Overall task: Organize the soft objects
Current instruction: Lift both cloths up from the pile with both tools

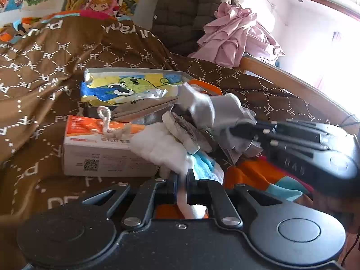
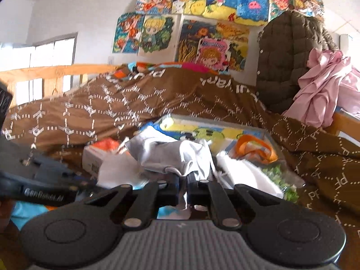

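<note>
My left gripper (image 1: 181, 180) sits at the bottom of the left wrist view, shut on a white fluffy cloth with blue patches (image 1: 157, 148). From the right comes my right gripper (image 1: 235, 132), shut on a grey cloth (image 1: 207, 105) that is lifted above the pile. The right wrist view shows the right gripper (image 2: 183, 186) clamped on that grey cloth (image 2: 171, 155), with the left gripper's body (image 2: 45, 180) at its left. Behind the pile, a shallow box (image 1: 135, 70) holds a yellow and blue cartoon towel (image 1: 126, 85).
An orange and white carton (image 1: 99, 155) lies left of the pile on the brown patterned blanket (image 1: 45, 67). A pink garment (image 1: 234, 40) and a dark puffer jacket (image 1: 184, 11) hang behind. A wooden bed rail (image 1: 281, 78) runs at the right. An orange-handled bag (image 2: 254, 148) lies right.
</note>
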Demonstrator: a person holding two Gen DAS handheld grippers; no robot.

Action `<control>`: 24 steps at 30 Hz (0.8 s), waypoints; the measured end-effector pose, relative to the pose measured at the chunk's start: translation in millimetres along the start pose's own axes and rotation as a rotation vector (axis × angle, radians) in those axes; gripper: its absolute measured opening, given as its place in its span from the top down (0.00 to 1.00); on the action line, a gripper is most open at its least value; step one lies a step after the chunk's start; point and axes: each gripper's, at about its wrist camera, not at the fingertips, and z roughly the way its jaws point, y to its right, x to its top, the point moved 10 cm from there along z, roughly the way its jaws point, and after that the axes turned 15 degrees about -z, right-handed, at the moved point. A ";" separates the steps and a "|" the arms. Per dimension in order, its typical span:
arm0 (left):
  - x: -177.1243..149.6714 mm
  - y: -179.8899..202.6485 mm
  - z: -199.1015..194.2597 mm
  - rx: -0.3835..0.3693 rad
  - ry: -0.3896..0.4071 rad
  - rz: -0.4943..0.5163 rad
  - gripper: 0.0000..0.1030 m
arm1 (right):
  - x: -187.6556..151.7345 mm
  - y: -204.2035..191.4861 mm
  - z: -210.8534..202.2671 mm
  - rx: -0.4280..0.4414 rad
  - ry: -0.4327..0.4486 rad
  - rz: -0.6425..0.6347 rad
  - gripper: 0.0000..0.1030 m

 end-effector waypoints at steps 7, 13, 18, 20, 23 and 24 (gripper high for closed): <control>-0.4 3.3 -37.7 0.043 0.069 -0.090 0.95 | 15.9 8.3 -24.6 0.005 0.073 0.028 0.94; 5.0 4.9 -60.7 0.119 0.105 -0.109 0.95 | 28.9 13.0 -46.2 -0.003 0.129 0.038 0.93; 18.7 9.6 -79.9 0.151 0.146 -0.127 0.95 | 33.5 20.6 -58.2 -0.013 0.154 0.066 0.93; 25.9 17.3 -83.3 0.150 0.155 -0.108 0.95 | 34.4 22.9 -62.2 -0.014 0.164 0.077 0.93; 33.6 31.9 -85.7 0.151 0.157 -0.050 0.95 | 35.9 25.7 -67.7 -0.015 0.176 0.084 0.93; 35.6 36.4 -85.7 0.147 0.156 -0.036 0.95 | 36.4 26.9 -69.4 -0.016 0.181 0.085 0.93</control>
